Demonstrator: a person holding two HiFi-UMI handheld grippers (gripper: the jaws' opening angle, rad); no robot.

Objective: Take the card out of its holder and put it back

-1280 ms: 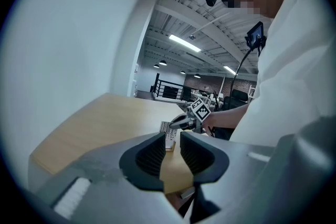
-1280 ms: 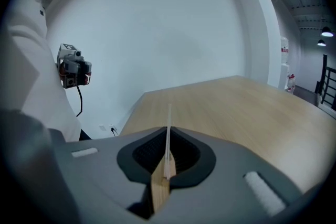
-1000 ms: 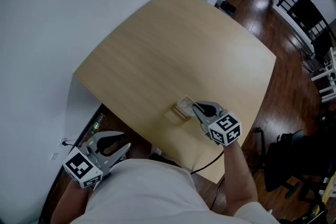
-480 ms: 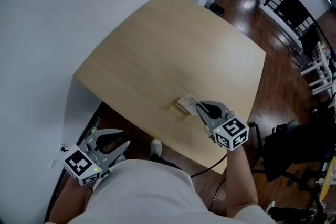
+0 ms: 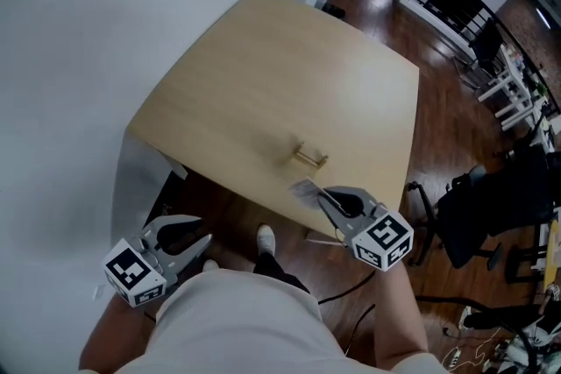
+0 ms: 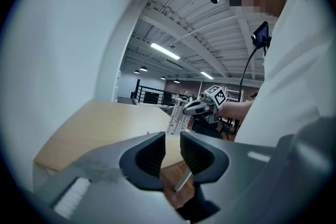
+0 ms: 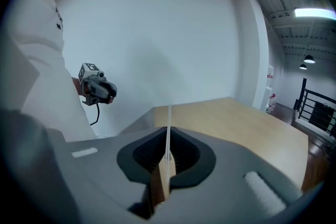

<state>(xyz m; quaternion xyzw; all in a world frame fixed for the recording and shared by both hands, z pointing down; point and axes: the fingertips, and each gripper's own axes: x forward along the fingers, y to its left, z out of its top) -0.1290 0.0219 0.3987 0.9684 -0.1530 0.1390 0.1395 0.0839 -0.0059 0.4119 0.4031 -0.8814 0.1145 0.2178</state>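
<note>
Right tongs (image 5: 323, 195) pinch the pale card (image 5: 303, 188) near the worktop's (image 5: 263, 74) front edge, apart from the small holder (image 5: 309, 157) standing there. The left tongs (image 5: 197, 234) hang beside the worktop.

In the left gripper view, the left tongs (image 6: 172, 148) are slightly parted and empty.

In the right gripper view, the right tongs (image 7: 168, 157) are clamped on the card (image 7: 168, 123), seen edge-on.

The head view looks steeply down from high above the whole bench (image 5: 263, 74). The left gripper view sits off the bench's near left corner and looks across at the right gripper (image 6: 186, 108). The right gripper view looks back at the left gripper (image 7: 113, 92). All 3 show the bench top.
</note>
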